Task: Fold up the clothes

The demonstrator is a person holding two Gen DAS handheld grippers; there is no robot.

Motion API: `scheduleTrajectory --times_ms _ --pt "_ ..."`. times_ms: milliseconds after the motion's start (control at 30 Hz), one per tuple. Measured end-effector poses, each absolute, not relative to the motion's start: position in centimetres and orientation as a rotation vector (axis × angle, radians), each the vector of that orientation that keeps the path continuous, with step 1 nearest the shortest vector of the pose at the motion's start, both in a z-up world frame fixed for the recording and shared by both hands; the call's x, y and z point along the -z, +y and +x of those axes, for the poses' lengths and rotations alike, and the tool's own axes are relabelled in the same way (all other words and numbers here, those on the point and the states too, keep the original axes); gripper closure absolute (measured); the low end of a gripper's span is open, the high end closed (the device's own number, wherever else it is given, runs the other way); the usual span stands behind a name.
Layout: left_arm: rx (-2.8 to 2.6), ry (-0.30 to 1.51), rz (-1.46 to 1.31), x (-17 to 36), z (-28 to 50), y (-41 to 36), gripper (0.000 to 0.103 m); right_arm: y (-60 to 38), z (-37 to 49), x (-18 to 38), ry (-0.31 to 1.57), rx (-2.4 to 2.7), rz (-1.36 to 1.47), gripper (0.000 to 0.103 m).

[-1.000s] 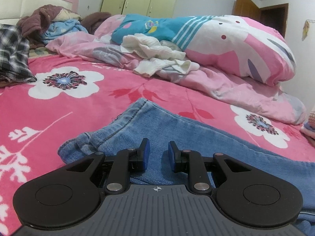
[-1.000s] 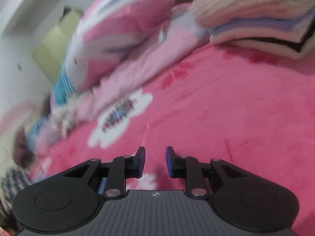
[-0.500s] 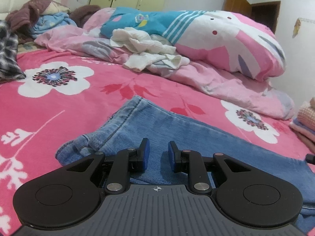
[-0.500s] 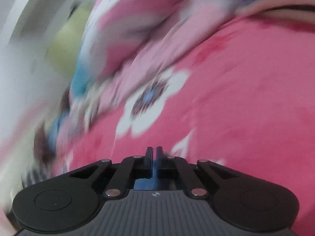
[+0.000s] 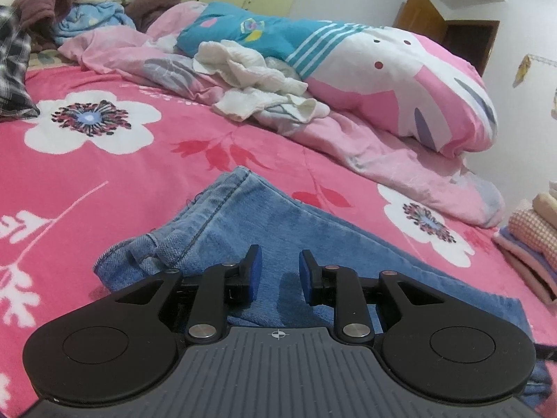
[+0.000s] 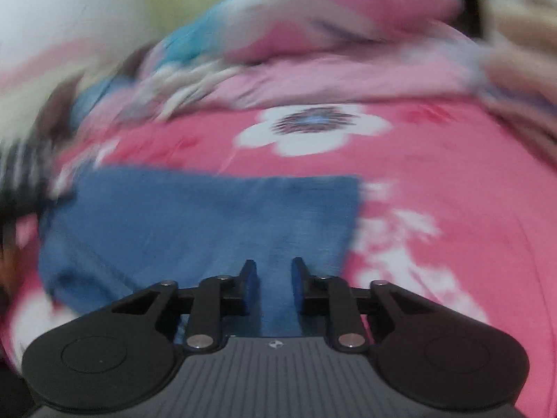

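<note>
Item: jeans, lying flat on near bedspread; heavy, soft denim, best pinched at hems. Left gripper and right gripper hovering above, slightly parted, gripping nothing.

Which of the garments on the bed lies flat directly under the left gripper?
The blue denim jeans; the crumpled white garment and the plaid shirt lie farther away.

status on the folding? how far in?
Done: a folded stack sits at the bed's right edge. In hand: jeans lie on the pink blanket, partly folded; left gripper and right gripper hover open above them, gripping nothing. Left: finish the jeans, then the crumpled white garment and the pile near the headboard.
</note>
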State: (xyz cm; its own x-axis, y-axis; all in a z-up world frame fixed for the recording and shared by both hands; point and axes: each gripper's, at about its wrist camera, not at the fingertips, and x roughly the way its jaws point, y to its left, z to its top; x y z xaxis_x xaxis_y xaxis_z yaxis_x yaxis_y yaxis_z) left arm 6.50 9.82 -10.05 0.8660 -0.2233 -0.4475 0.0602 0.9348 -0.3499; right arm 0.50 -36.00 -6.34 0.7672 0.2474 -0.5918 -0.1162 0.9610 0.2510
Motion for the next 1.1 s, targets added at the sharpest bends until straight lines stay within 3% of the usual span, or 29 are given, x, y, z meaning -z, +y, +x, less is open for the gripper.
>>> scheduleTrajectory --times_ms 167,267,400,500,667,833,933,1033,1100 --pt "0.148 0.515 -0.349 9.9 6.7 9.9 0.079 -32.1 -2.8 3.7 0.539 -0.251 0.083 0.074" --pt "0.146 0.524 -0.365 9.8 6.8 10.0 0.079 -30.4 -3.1 5.5 0.547 -0.246 0.043 0.067" --pt "0.153 0.528 -0.375 9.8 6.7 10.2 0.079 -29.8 -2.5 8.3 0.592 -0.184 0.001 0.066" --pt "0.16 0.531 -0.389 9.8 6.7 10.5 0.079 -28.8 -2.5 6.9 0.626 -0.133 -0.039 0.065" --pt "0.162 0.541 -0.404 9.7 6.8 10.7 0.079 -28.7 -4.5 4.6 0.483 -0.122 0.01 0.065" --pt "0.159 0.542 -0.382 9.5 6.8 10.4 0.079 -29.8 -3.0 8.9 0.586 -0.11 0.072 0.06" --pt "0.149 0.53 -0.351 9.2 6.4 10.1 0.079 -29.6 -3.6 9.4 0.553 -0.102 0.062 0.06" --pt "0.131 0.489 -0.321 8.5 5.7 10.0 0.07 -29.5 -3.6 9.1 0.569 -0.103 0.043 0.06" --pt "0.125 0.458 -0.306 8.0 5.2 10.0 0.07 -29.8 -3.7 9.1 0.567 -0.109 0.055 0.059"
